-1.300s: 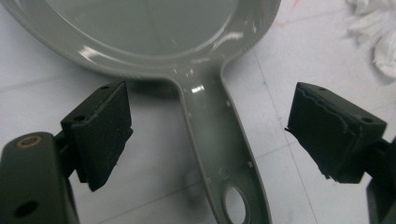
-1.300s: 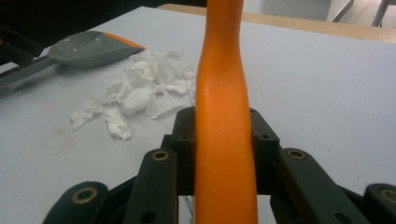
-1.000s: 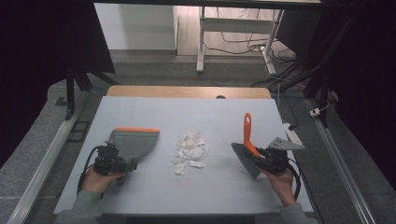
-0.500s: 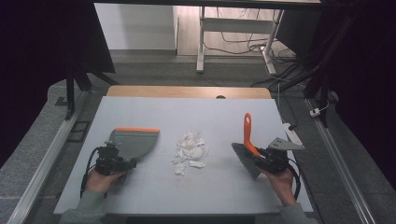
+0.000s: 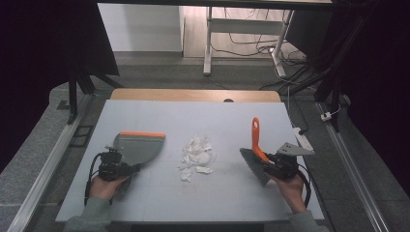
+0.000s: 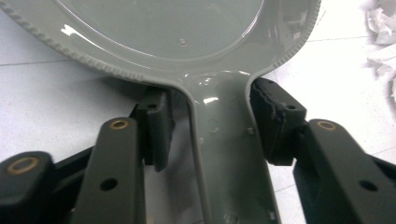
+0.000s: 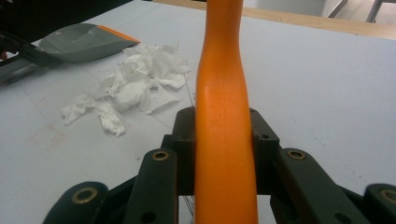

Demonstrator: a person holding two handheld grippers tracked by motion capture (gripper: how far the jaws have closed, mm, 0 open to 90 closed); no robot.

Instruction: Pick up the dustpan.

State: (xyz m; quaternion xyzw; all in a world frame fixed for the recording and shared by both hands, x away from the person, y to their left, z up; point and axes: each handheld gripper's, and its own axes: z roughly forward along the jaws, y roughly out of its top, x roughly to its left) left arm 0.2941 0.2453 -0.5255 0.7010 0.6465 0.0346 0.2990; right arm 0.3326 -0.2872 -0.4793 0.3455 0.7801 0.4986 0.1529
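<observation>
Two grippers are working on the grey table (image 5: 145, 116), one in each of the person's hands. The left gripper (image 5: 126, 168) is sitting near the left side of the table. Its jaws are squeezing the handle of a grey dustpan (image 5: 138, 147). In the left gripper view the handle (image 6: 229, 158) is lying between the two black pads (image 6: 275, 121), and both pads are pressing on its sides. The dustpan is lying flat on the table, and its orange lip (image 5: 142, 134) is facing away from the person.

The right gripper (image 5: 269, 162) is sitting near the right side of the table. Its jaws are pinching the orange handle (image 7: 224, 116) of a small brush (image 5: 255, 159). In the high view the orange handle is pointing up and away from the person, and the dark bristles (image 5: 252, 164) are reaching down to the table on the side towards the paper.

Some torn bits of white paper (image 5: 197, 155) are lying in a little pile in the middle of the table. The pile is sitting between the dustpan and the brush. It is just beside the dustpan's right edge and a little apart from the bristles. In the right gripper view the paper (image 7: 130, 88) is lying to the left of the orange handle, with the dustpan (image 7: 84, 42) behind it.
</observation>
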